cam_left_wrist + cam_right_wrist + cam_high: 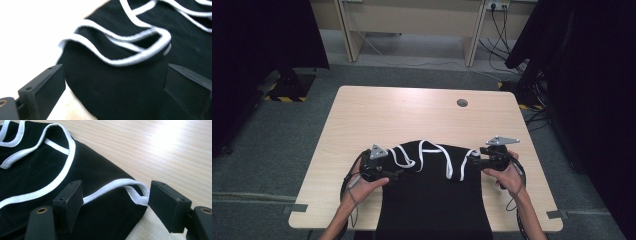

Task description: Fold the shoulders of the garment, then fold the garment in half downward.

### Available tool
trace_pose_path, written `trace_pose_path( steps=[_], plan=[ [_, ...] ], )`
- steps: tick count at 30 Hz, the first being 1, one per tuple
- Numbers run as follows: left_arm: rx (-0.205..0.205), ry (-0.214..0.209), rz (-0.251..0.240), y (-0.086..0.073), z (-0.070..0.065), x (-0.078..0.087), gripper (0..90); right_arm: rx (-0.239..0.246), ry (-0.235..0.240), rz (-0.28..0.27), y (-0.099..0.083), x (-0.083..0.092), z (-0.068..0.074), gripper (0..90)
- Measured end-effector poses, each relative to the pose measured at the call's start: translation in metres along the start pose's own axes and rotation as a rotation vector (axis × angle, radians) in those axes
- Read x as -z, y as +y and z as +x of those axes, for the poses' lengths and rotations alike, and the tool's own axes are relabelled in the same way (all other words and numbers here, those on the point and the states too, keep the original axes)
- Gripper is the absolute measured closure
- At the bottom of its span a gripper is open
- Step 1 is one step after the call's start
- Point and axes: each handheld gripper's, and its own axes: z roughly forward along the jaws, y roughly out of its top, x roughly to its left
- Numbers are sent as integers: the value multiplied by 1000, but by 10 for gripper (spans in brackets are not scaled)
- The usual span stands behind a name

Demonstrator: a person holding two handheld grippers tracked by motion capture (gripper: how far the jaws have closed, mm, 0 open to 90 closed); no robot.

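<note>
A black garment (432, 200) with white trim (449, 162) lies on the near half of the wooden table (412, 115) and hangs over its front edge. My left gripper (396, 173) is at the garment's left upper edge. In the left gripper view the left gripper (115, 72) stands open, with black cloth (130, 95) and a trimmed fold (140, 56) between its jaws. My right gripper (475, 161) is at the garment's right upper corner. It is open (115, 188), its jaws either side of a white-trimmed corner (135, 192) of the garment (37, 170), without pinching it.
A dark round grommet (462, 103) sits in the table's far right part. Behind the table stands a pale desk (412, 20) with cables on the floor (502, 45). Black curtains (592, 100) hang at both sides.
</note>
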Motion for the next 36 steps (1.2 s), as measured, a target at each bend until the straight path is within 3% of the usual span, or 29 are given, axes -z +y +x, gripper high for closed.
trace_pose_path(
  steps=[6, 10, 16, 23, 27, 30, 33, 36],
  plan=[
    [36, -11, -24, 23, 8, -5, 25, -4, 1, 3, 0, -2, -1, 271],
    [50, -26, -14, 34, 11, -14, 24, -2, 4, 10, 0, -4, -2, 266],
    [57, -11, 16, 44, 13, -29, 24, -5, 5, 16, 1, -7, -2, 255],
    [53, -8, 33, 46, 13, -39, 24, 6, 4, 38, 3, -15, -3, 226],
    [24, 1, 92, 42, 17, -53, 25, 21, 7, 52, 4, -25, -1, 222],
    [6, 36, 117, 37, 19, -60, 27, 40, 2, 63, 8, -32, 1, 218],
    [15, 36, 105, 33, 21, -64, 9, 60, -3, 74, 12, -38, 4, 210],
    [-15, 31, 93, 32, 21, -63, 44, 77, -16, 92, 15, -42, 5, 209]
  ],
)
